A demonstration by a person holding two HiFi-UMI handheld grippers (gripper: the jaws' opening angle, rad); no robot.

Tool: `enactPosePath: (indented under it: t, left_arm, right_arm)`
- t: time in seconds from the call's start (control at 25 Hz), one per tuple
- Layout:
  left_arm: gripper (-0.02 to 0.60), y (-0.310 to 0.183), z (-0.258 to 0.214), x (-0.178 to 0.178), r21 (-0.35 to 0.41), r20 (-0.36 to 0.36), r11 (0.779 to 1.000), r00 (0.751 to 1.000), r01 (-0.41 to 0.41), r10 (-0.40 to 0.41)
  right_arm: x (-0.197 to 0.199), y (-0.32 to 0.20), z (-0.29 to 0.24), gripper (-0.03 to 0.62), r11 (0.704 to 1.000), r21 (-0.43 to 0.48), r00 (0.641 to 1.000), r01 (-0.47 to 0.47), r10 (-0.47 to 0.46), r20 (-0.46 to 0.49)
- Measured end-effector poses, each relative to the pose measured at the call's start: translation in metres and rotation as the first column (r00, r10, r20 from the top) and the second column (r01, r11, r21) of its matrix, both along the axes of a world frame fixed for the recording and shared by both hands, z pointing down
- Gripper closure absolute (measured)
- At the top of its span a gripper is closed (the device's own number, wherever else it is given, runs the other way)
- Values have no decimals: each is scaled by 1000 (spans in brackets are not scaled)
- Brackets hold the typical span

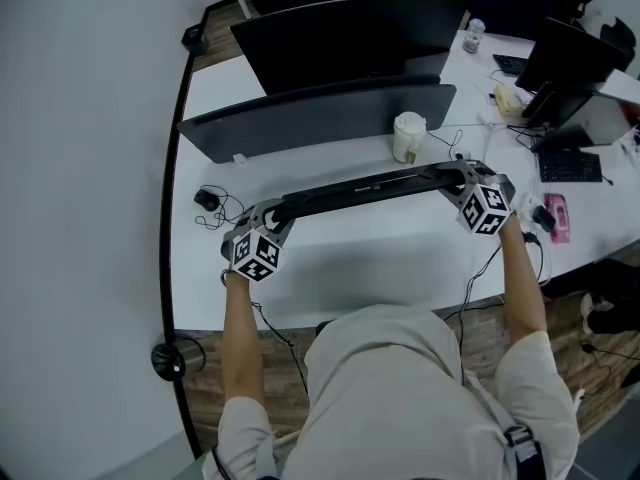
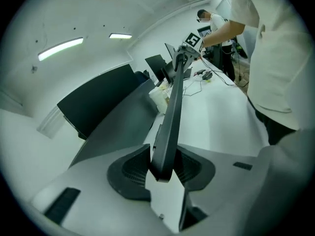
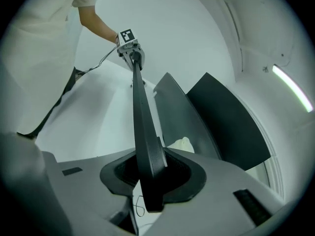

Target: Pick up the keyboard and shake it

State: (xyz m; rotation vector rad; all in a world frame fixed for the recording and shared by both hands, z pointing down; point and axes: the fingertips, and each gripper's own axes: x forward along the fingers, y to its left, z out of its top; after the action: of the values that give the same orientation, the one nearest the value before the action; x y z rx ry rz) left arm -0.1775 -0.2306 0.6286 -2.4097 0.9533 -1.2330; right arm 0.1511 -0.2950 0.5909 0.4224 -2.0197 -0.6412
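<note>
White desk (image 1: 380, 258), monitors (image 1: 340, 43) behind. Black keyboard (image 1: 370, 190) lifted off it, left gripper (image 1: 275, 213) clamped on one end, right gripper (image 1: 468, 178) clamped on the other.

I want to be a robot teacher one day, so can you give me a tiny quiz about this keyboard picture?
1. The left gripper and the right gripper hold the keyboard by: A) its middle, B) its two ends, C) its cable.
2. True or false: a dark monitor stands beyond the keyboard.
3. Fill the gap: the small tub just beyond the keyboard is ____ in colour.
Key: 1 B; 2 true; 3 white.
</note>
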Motion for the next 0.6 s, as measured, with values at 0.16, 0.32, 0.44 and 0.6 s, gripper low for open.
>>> enactPosePath:
  t: [0.16, 0.32, 0.44, 0.6]
  left_arm:
    - [449, -7, -15, -6, 110, 87, 993, 995, 39, -49]
    - [448, -15, -43, -11, 266, 160, 960, 979, 83, -129]
    - [446, -16, -76, -11, 358, 168, 924, 964, 136, -207]
    - [442, -17, -106, -13, 433, 163, 884, 949, 178, -271]
  right_arm:
    - [-5, -2, -15, 457, 989, 145, 1000, -7, 10, -15]
    - [-9, -9, -37, 460, 951, 307, 999, -23, 30, -17]
    - [-10, -13, -58, 459, 906, 421, 999, -45, 48, 3]
    - [-10, -17, -79, 459, 860, 505, 998, -70, 60, 36]
